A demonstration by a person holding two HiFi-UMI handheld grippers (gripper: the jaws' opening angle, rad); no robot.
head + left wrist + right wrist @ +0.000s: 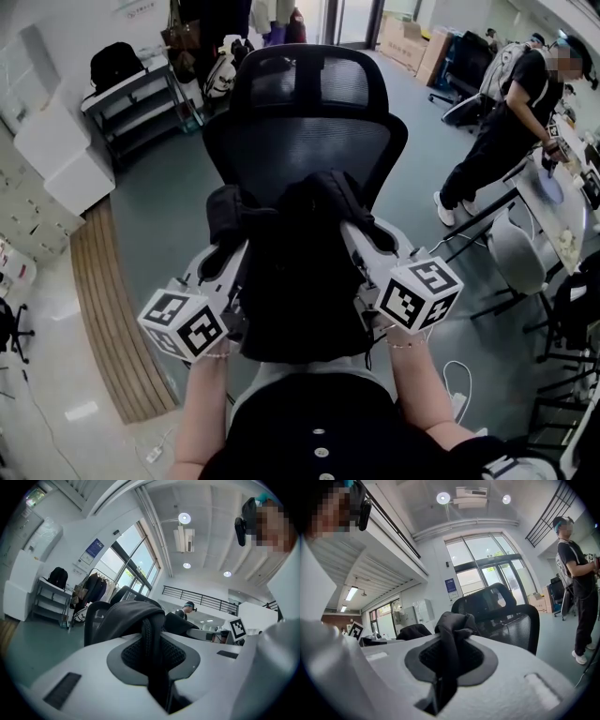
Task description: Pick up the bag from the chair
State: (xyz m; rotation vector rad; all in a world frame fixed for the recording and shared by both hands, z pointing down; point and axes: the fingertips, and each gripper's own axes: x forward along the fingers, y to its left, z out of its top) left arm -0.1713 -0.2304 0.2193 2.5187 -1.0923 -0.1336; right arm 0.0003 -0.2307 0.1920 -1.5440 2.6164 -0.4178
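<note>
A black backpack (300, 272) hangs between my two grippers in front of the black mesh office chair (309, 112), and it hides the seat. My left gripper (230, 255) is shut on the bag's left shoulder strap (151, 639), which runs down between the white jaws. On the other side, my right gripper (361, 239) is shut on the bunched right strap (453, 637). The chair's backrest (99, 616) rises behind the strap in the left gripper view. It also stands behind the strap in the right gripper view, as the backrest (511, 620). Whether the bag touches the seat is hidden.
A person (511, 122) stands at a desk (555, 202) at the right, with a grey chair (516, 253) beside it. A shelf (131, 98) holding a dark bag and white cabinets (56, 155) stand at the left. A wooden strip (112, 319) runs along the floor.
</note>
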